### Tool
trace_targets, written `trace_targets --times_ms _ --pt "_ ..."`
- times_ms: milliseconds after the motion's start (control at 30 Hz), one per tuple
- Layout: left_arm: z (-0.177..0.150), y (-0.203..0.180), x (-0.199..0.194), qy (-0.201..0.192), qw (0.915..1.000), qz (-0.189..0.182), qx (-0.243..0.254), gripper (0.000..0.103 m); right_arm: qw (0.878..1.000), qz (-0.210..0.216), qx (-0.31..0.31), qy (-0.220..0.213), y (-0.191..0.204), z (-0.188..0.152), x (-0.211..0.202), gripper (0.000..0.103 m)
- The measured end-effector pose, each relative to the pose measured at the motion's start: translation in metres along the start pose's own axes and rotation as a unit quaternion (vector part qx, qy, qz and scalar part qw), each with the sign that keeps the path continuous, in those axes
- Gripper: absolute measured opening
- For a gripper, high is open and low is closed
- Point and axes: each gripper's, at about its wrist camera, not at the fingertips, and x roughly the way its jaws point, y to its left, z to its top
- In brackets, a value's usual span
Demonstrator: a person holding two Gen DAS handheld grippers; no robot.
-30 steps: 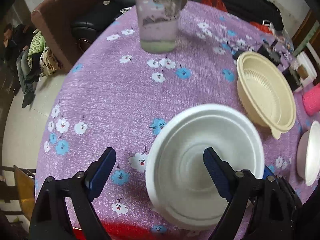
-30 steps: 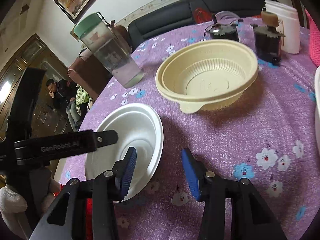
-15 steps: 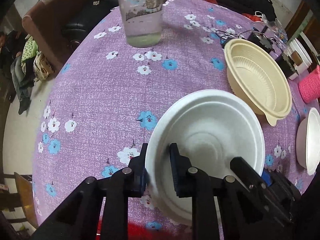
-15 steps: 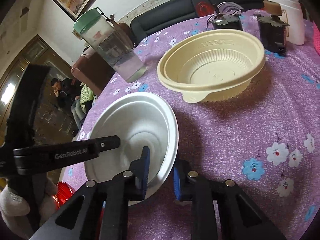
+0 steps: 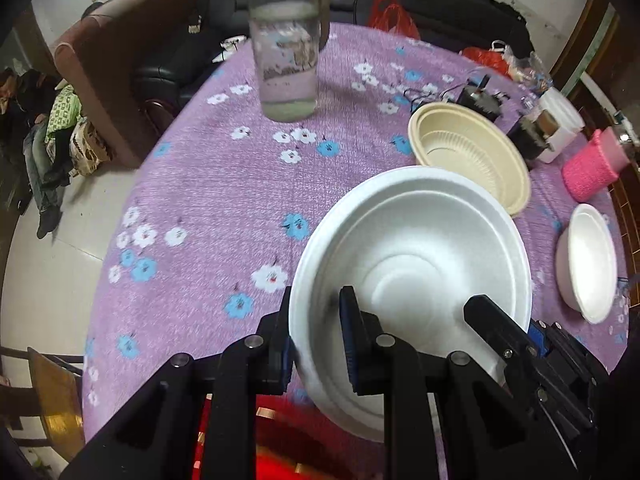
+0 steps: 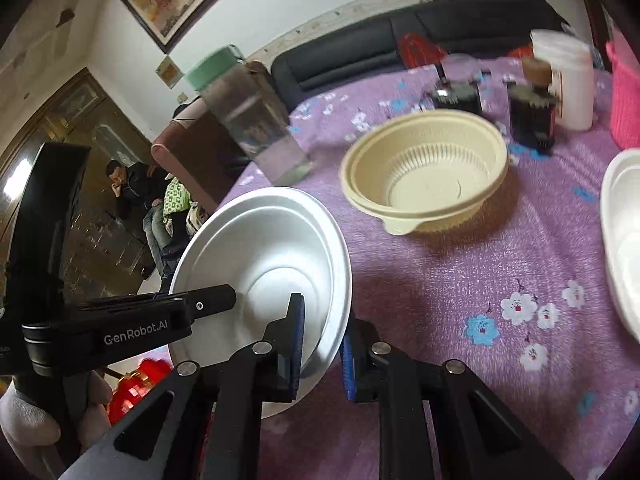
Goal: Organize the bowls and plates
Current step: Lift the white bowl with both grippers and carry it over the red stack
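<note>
A white foam bowl [image 5: 412, 264] hangs a little above the purple flowered tablecloth [image 5: 224, 184], held from both sides. My left gripper [image 5: 316, 300] is shut on its left rim, one pad inside and one outside. My right gripper [image 6: 322, 320] is shut on the opposite rim of the same white foam bowl [image 6: 272, 256]; in the left wrist view the right gripper [image 5: 532, 332] shows at the bowl's right edge. A cream ribbed bowl [image 5: 472, 156] stands behind it. Another white bowl [image 5: 592, 260] sits in a pinkish one at the right.
A tall water bottle [image 5: 288, 60] with a green lid stands at the back of the table. Black gadgets [image 6: 532, 116], a white tub [image 6: 568, 80] and a pink knitted holder [image 5: 592, 172] crowd the far right. A sofa with a seated person [image 6: 136, 188] lies beyond the table's left edge.
Both grippers went from open around the white bowl's rim to shut on it. The bowl has since risen off the tablecloth and looms larger in both views.
</note>
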Motion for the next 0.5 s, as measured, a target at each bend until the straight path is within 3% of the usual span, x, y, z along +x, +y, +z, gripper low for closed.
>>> trace_targets --times_ms 300,500 --pt "-0.064 0.035 -0.065 -0.04 0.9986 -0.002 -0.035 0.02 0.998 0.024 -0.058 -0.005 0.061 -0.029 -0.042 0.018" --pt "-0.107 0.066 -0.087 -0.051 0.9965 0.0 -0.066 0.02 0.995 0.043 -0.089 0.02 0.096 -0.058 -0.048 0.018"
